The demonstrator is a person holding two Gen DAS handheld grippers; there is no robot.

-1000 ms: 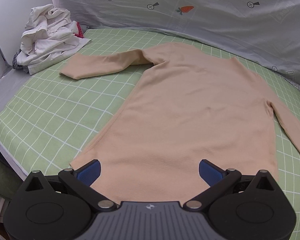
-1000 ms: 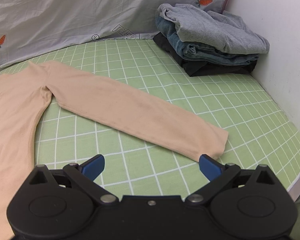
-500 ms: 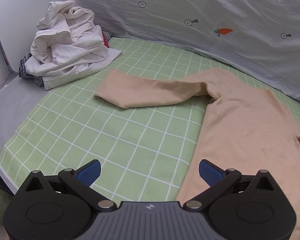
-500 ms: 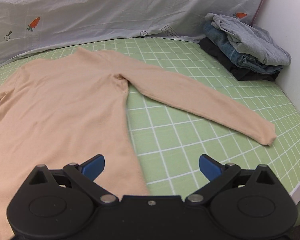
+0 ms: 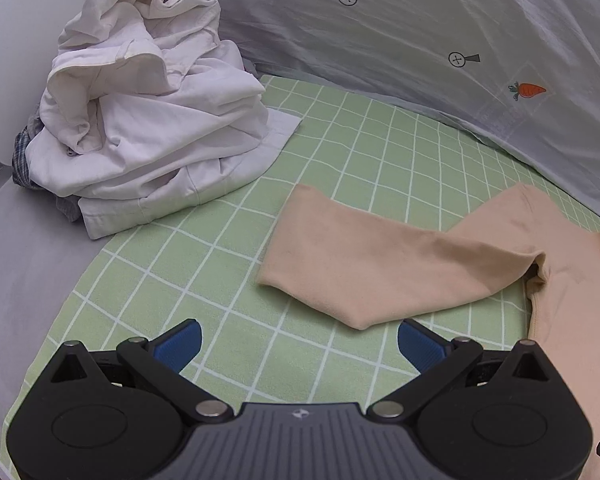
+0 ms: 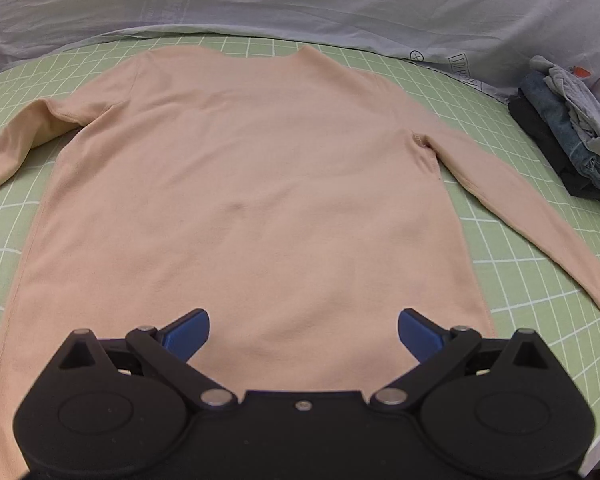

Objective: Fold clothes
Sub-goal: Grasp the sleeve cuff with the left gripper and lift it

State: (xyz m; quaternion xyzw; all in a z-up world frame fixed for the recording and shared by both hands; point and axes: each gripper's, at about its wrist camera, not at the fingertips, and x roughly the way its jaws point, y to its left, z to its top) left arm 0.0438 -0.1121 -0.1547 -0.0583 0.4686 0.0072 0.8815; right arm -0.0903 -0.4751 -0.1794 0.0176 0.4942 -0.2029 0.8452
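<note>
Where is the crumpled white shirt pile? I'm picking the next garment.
Left wrist view, upper left: the crumpled white shirt pile sits beyond the peach top's sleeve.

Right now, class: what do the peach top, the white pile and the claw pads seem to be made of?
Peach top: soft matte knit, probably cotton jersey; it lies limp and smooth. White pile: crisp woven cloth, likely cotton; sharp creases and stitched hems. Claw pads: blue, matte, ribbed, seemingly rubber or plastic.

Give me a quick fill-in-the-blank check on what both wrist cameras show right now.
1. The peach sweater lies ____ on the green checked sheet.
2. Both grippers, left gripper and right gripper, are ____.
3. The crumpled pile beyond the left sleeve is ____ in colour.

Missing words: flat; open; white
</note>
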